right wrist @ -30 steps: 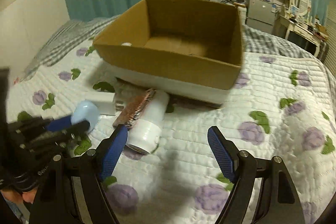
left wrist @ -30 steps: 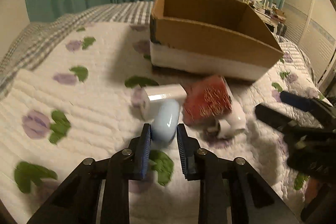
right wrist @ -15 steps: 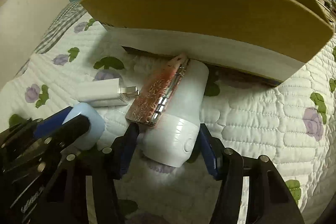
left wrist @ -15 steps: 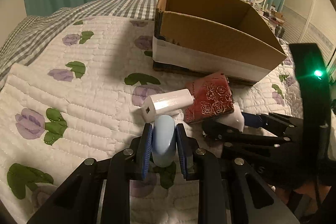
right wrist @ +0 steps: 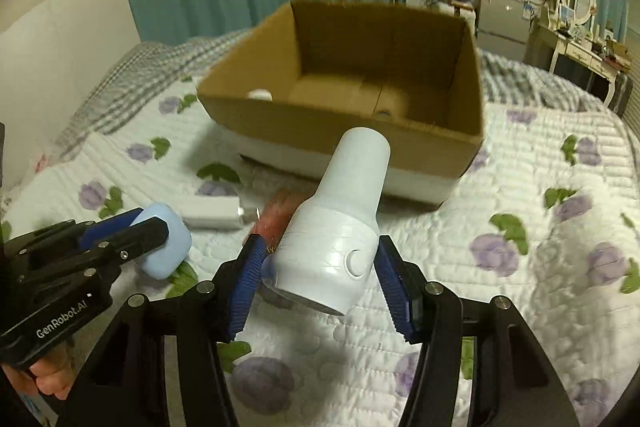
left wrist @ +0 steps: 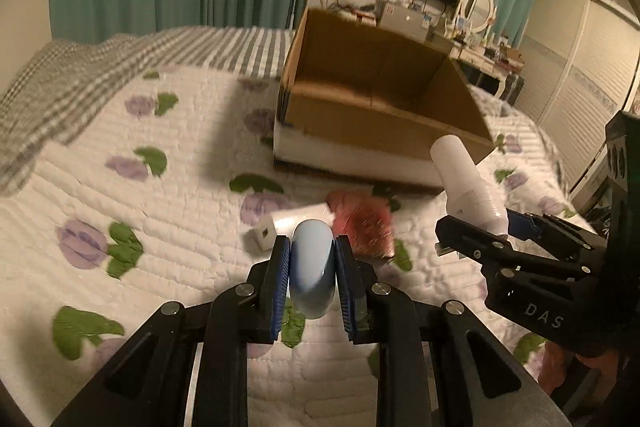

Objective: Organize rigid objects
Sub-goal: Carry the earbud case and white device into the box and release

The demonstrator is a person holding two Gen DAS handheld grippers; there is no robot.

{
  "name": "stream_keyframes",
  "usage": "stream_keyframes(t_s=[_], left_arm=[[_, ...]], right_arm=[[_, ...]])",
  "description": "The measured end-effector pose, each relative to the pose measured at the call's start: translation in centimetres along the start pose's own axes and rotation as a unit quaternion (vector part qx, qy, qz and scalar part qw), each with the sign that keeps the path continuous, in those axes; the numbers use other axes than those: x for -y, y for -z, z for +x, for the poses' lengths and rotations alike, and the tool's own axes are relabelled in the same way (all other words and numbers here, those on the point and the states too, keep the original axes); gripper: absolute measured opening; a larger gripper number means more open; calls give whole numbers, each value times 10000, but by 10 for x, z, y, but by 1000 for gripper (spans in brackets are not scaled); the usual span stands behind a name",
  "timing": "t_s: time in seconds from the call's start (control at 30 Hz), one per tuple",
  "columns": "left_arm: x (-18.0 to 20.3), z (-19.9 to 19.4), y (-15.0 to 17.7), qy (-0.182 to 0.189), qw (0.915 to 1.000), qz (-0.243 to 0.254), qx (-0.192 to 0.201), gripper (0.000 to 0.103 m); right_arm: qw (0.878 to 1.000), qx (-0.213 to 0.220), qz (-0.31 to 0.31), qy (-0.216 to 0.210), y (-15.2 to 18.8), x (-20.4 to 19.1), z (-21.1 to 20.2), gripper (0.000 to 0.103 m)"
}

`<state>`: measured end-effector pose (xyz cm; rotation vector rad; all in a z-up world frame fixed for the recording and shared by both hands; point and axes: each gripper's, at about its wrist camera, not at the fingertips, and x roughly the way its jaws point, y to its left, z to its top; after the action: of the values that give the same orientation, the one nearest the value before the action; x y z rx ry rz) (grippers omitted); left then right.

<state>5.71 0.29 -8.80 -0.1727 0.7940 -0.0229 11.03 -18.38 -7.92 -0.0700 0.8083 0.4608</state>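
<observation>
Four loose things can be counted, plus one cardboard box [right wrist: 344, 83] that stands open on the flowered quilt [right wrist: 540, 187]. Two of the four are held. The left gripper [left wrist: 313, 267] is clamped on a pale blue rounded case [left wrist: 312, 263], its blue pads pressing both sides. The right gripper [right wrist: 320, 267] is clamped on the wide base of a white bottle-shaped device [right wrist: 340, 227], lifted above the quilt, its narrow end pointing toward the box.

The other two lie on the quilt just in front of the box — one white charger block [left wrist: 280, 225] and one red patterned case [left wrist: 364, 223], touching each other. Both are blurred in the left wrist view. In the right wrist view the red case [right wrist: 276, 215] is mostly hidden behind the white device.

Inside the box, two small pale things show — one white round shape [right wrist: 260, 94] by the near wall and one at the floor [right wrist: 384, 113]. What they are I cannot tell.
</observation>
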Motion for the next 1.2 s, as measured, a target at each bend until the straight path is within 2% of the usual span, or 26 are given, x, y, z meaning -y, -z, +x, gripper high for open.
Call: stream_keyframes(t_s=[0.1,0.27,0.47,0.57,0.73,0.8,0.97,1.1,1.2], left_arm=[[6,-20,-12,131,9998,-39,151,22],[23,-52,-58,148,9981,166,579,22],[40,-54,-118,-15,9938,447,1018,22],[46,-27,-150,-36,9937,510,995,22],[47,25,-179,147,9951,577,794,22],[48,51,-183,308,9953,682,612,22],[46,105,-179,272,9964,754,278,22],[44,123,-171,137,9961,848,189,23],[43,128,-171,98,9963,829,177,23]], right_arm=[[9997,227,-9,1,-11,1,-23,56],[9985,539,-23,5,-44,10,-55,56],[9964,845,-15,-1,-86,28,-64,56],[9958,918,1,4,-107,40,-57,56],[9957,915,-109,35,-135,57,-34,56],[9959,879,-192,62,-144,62,-19,56],[9976,630,-281,70,-147,71,17,56],[9989,357,-285,48,-142,76,39,56],[9990,363,-264,36,-142,78,41,56]])
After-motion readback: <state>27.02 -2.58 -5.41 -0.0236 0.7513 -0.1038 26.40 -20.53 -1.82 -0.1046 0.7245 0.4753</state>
